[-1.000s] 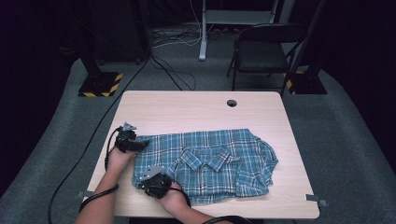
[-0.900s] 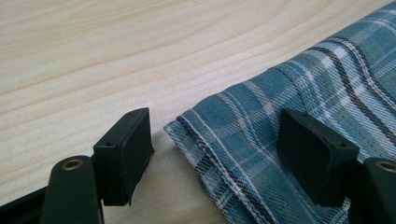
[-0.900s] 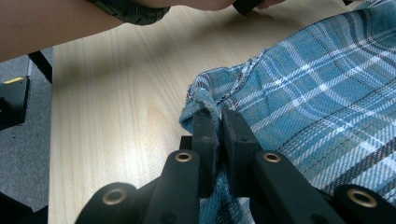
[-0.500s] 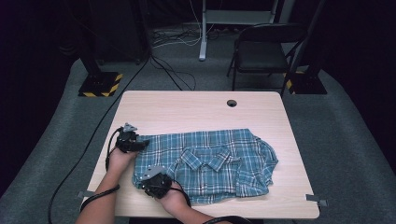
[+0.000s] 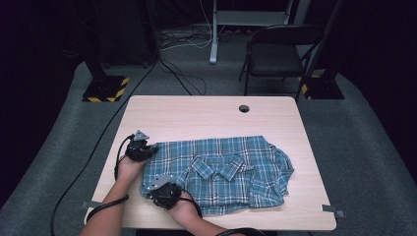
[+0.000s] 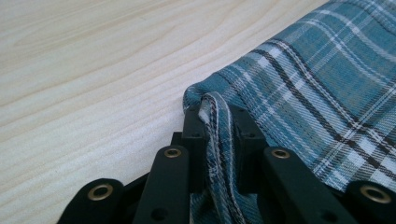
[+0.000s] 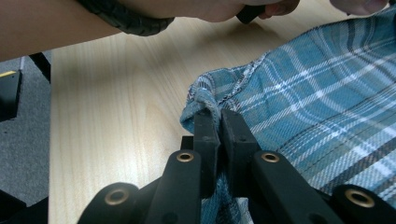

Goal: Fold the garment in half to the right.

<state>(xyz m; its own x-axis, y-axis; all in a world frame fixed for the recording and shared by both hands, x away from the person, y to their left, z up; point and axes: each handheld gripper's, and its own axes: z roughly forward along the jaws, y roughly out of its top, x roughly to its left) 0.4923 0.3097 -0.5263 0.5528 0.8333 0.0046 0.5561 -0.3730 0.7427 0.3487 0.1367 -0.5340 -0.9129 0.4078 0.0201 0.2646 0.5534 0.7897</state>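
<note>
A blue plaid shirt (image 5: 223, 172) lies spread flat on the light wood table (image 5: 206, 115), collar facing up. My left gripper (image 5: 147, 150) sits at the shirt's far left corner; its jaws have just been closing and now pinch a fold of the hem (image 6: 212, 121) between them. At the near left corner my right gripper (image 5: 156, 189) is shut on the plaid shirt's edge (image 7: 205, 100), the cloth bunched over its pads. In the right gripper view the person's left forearm (image 7: 70, 25) crosses the top.
A round cable hole (image 5: 244, 108) is at the table's far edge. A black folding chair (image 5: 275, 51) and stand bases with hazard stripes (image 5: 104, 88) sit on the grey carpet beyond. Bare tabletop stretches behind the shirt.
The left gripper has edged onto the shirt's far left corner and taken hold of the hem. The right gripper and the shirt have stayed in place.
</note>
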